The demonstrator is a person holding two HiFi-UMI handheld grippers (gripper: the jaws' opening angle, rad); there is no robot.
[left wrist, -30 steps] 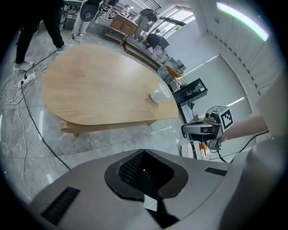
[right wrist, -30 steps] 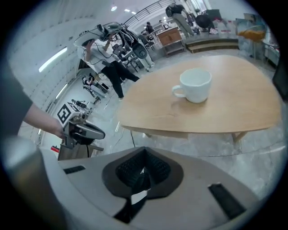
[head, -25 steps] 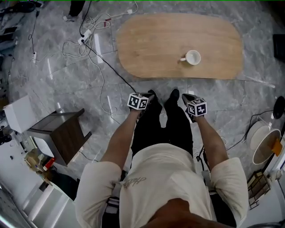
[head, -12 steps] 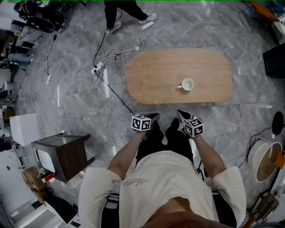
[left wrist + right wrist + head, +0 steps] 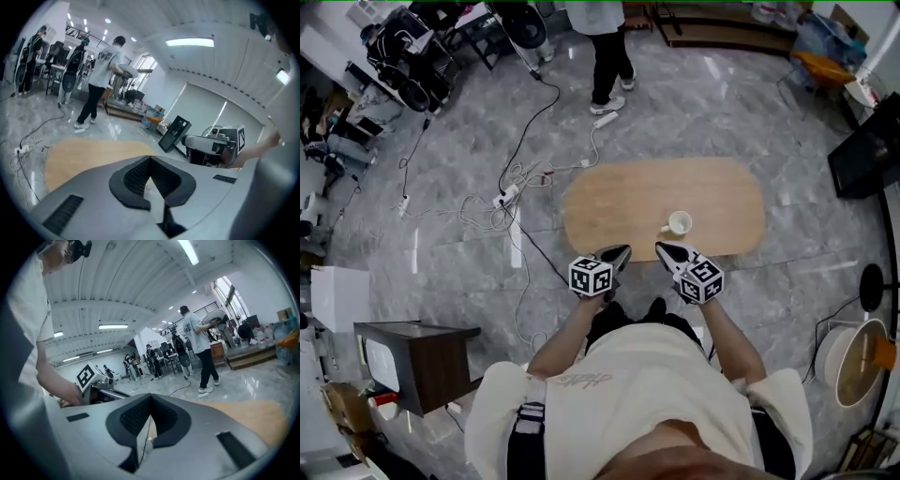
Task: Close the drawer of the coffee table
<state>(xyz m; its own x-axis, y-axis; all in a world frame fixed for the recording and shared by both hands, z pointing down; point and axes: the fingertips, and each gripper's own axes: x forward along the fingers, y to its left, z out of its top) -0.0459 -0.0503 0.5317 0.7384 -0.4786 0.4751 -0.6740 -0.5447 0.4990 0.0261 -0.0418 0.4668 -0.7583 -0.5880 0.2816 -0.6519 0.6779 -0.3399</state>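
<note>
The coffee table has an oval wooden top and stands on the grey marble floor ahead of me. A white cup sits near its front edge. No drawer shows in any view. My left gripper is held just before the table's near edge, jaws together with nothing between them. My right gripper is beside it, just below the cup, also shut and empty. In the left gripper view the left gripper points over the tabletop. In the right gripper view the right gripper has the tabletop at its right.
White cables and a power strip lie on the floor left of the table. A person stands beyond it. A dark side cabinet is at lower left. A black panel and a round white tub are at the right.
The head view has pulled back, so the table looks smaller and farther off. Both grippers have come up to the table's near edge. A standing person has come into view beyond it.
</note>
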